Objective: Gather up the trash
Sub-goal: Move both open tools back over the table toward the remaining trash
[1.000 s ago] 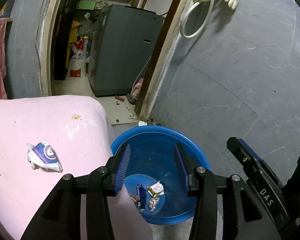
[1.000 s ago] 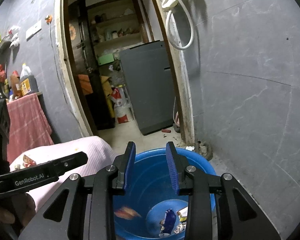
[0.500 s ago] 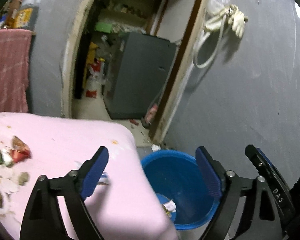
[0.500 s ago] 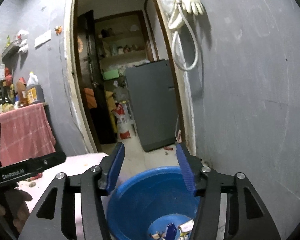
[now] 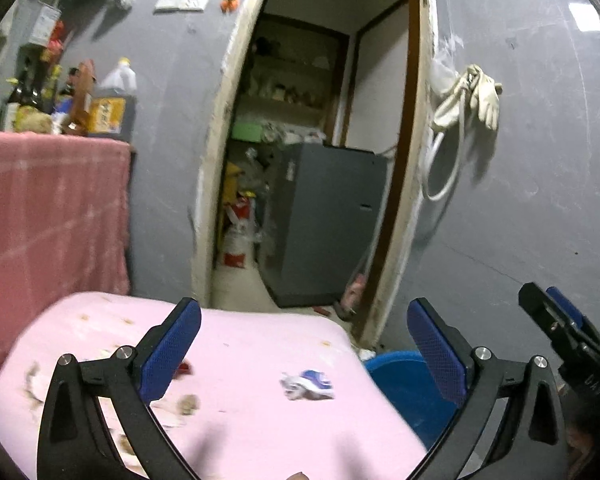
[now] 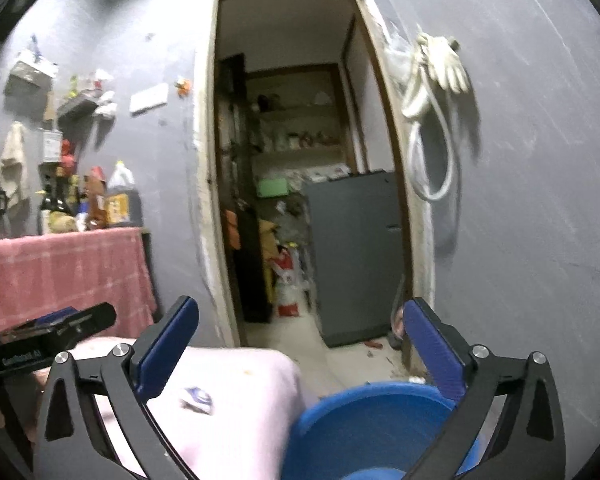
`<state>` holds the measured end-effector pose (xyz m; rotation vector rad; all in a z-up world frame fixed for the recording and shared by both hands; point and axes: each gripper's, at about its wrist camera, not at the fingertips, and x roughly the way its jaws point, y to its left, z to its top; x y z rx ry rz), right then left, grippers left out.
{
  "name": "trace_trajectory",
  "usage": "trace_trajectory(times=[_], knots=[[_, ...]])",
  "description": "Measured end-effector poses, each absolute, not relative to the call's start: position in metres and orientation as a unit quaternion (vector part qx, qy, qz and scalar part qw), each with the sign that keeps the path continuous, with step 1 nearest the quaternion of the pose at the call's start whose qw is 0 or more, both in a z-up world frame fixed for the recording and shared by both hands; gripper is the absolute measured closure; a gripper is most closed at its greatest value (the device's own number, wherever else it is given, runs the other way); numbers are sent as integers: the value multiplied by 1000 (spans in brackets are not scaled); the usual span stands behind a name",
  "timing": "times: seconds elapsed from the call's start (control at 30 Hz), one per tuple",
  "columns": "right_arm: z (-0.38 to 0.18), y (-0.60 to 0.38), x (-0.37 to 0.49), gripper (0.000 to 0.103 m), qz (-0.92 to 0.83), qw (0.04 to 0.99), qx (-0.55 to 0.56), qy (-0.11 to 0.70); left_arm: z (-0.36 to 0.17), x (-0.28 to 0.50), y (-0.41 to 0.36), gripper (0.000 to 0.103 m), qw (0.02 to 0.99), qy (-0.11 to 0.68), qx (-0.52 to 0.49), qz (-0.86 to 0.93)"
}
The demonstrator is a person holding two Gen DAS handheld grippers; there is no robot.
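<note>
A crumpled white and blue wrapper [image 5: 307, 385] lies on the pink cloth-covered table [image 5: 240, 344], near its right edge; it also shows blurred in the right wrist view [image 6: 198, 399]. More scraps [image 5: 188, 403] and a red piece [image 5: 183, 367] lie to its left. A blue basin [image 5: 404, 384] stands on the floor to the right of the table, also in the right wrist view [image 6: 372, 424]. My left gripper [image 5: 302, 354] is wide open and empty above the table. My right gripper [image 6: 300, 354] is wide open and empty above the table edge and basin.
An open doorway [image 5: 312, 168] leads to a storeroom with a grey cabinet [image 5: 328, 224]. A hose and gloves [image 5: 464, 104] hang on the grey wall. A counter draped in red cloth [image 5: 48, 216] with bottles stands at left. The right gripper's finger [image 5: 560, 332] shows at right.
Both grippers opened wide and rose and tilted up away from the basin. The left one swung left over the pink table; the basin's contents dropped out of sight.
</note>
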<state>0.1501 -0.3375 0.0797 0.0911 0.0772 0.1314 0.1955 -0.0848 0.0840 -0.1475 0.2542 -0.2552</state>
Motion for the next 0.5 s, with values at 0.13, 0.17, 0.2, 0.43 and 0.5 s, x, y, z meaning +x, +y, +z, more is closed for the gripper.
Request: trace_trajectory(times=[0.13, 0.17, 0.2, 0.43, 0.5], knots=[[90, -315, 143, 0, 89, 995, 32, 17, 90, 183, -61, 2, 985, 113, -75, -106], [92, -309, 141, 0, 97, 995, 29, 10, 90, 179, -55, 2, 986, 110, -74, -101], [93, -304, 140, 0, 101, 994, 28, 6, 91, 176, -49, 2, 987, 106, -73, -94], [101, -269, 130, 0, 142, 989, 16, -26, 93, 153, -2, 2, 992, 85, -71, -51], [101, -260, 129, 0, 153, 988, 11, -30, 92, 148, 9, 2, 993, 86, -70, -40]])
